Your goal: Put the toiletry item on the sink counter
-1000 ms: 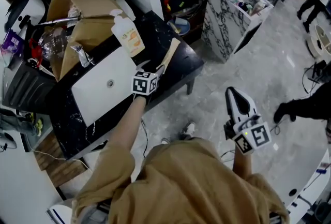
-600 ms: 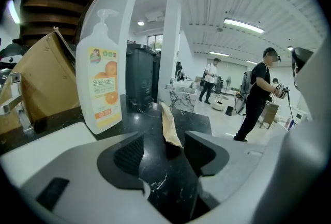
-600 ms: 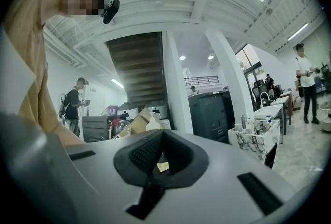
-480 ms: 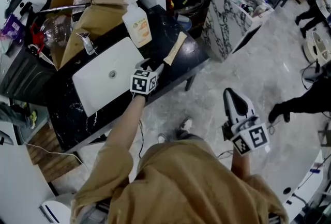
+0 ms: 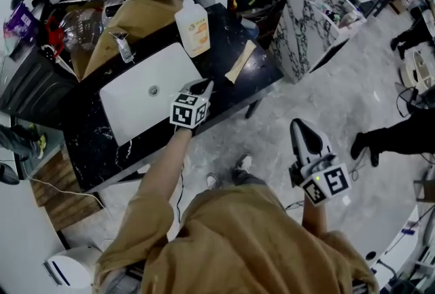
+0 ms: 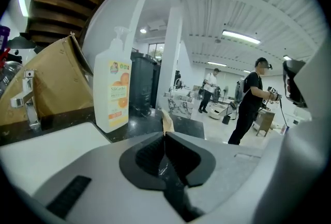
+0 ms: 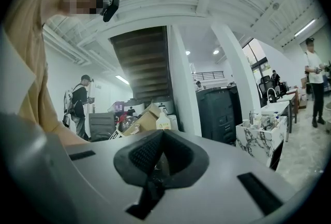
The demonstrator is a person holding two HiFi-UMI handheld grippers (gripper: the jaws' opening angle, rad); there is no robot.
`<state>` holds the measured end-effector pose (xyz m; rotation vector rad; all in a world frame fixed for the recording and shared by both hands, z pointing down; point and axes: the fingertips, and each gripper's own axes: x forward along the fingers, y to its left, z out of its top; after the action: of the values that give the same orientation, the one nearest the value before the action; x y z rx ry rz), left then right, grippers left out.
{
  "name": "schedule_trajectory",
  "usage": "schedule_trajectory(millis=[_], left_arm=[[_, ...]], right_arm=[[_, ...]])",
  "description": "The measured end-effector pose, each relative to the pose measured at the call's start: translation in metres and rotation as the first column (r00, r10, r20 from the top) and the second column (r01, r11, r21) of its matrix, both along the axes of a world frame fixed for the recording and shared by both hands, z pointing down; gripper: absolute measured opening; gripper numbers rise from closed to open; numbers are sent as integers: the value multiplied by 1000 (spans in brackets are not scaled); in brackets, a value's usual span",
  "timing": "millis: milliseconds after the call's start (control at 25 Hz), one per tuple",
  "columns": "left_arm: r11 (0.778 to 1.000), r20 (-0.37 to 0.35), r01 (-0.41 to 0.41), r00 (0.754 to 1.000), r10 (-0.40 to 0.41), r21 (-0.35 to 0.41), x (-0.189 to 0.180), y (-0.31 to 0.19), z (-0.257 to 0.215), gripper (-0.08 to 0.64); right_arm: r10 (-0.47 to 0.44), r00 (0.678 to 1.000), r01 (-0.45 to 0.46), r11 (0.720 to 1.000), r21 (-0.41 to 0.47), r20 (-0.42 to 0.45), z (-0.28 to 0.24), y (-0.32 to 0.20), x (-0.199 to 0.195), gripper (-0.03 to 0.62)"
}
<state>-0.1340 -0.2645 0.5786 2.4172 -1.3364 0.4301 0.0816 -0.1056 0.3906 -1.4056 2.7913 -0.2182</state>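
While bottle (image 5: pixel 194 31) stands upright on counter (image 5: pixel 216 63), nozzle perhaps toward box (image 5: pixel 146 14), left gripper (image 5: pixel 202 87) just clamped shut, empty

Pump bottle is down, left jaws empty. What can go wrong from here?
1. The pump bottle is tall and narrow and stands right beside the cardboard box flap; a nudge to the box could tip it.
2. The left gripper hangs near the tan strip by the counter edge; a sweep might knock it off.
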Motion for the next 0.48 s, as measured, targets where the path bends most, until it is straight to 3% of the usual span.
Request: schedule_trajectory(millis=[240,480], left_arm=[[988,-24,30,999,-27,152,-11,-8,-62,5],[937,-35,110,994,-105,333,-29,-4,-145,5]], right_arm=[[-41,999,41,998,43,12,-16,-38,0,3],[-66,997,62,995,73,46,-25,-79,9,3]])
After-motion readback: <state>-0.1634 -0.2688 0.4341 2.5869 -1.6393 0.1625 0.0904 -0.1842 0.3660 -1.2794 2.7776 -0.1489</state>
